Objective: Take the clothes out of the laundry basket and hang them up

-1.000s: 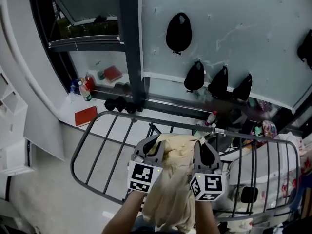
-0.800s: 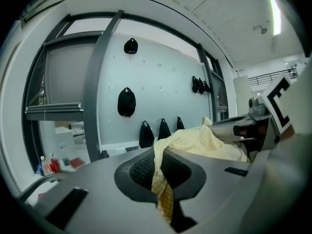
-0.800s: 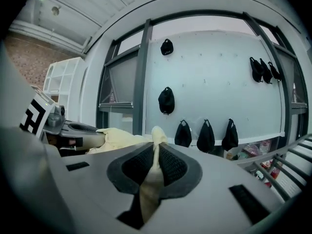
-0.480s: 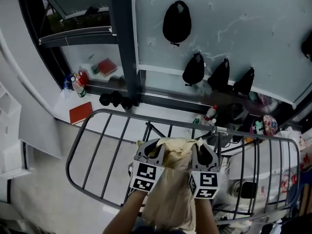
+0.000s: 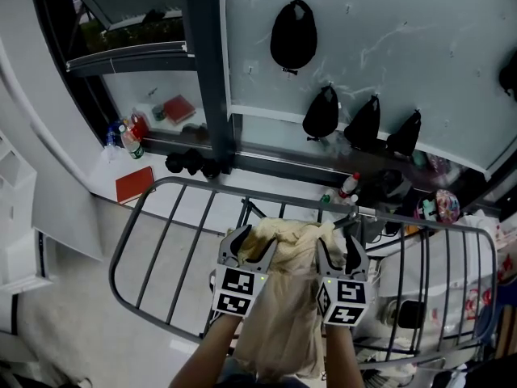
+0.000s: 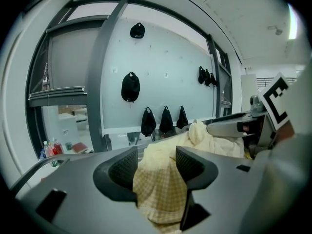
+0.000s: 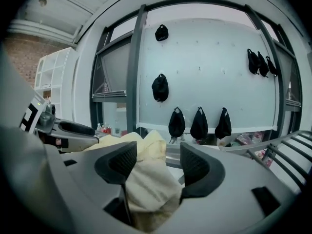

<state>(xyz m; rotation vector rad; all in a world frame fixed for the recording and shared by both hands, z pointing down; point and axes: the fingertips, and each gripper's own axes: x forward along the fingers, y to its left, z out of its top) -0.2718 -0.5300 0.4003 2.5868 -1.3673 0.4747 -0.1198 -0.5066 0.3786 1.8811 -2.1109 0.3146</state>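
A grey metal drying rack (image 5: 194,186) with parallel rails was seen from above, set over a pale floor before a pale wall panel (image 5: 388,79) on which black caps (image 5: 292,35) were hung. A dark window post (image 5: 202,71) stood at the left, and bottles (image 5: 129,140) and a red book (image 5: 133,186) lay on the sill below it. A pale yellow garment (image 5: 283,305) was draped at the middle of the rack's near edge. Its long axis ran from the far rail toward the person, with the bunched upper end pointed at the wall and the rest hung downward. The left gripper (image 5: 252,247) and the right gripper (image 5: 339,253) were held at either side of that bunched end. The jaws of both were being opened, and cloth was seen lying loosely between each pair.
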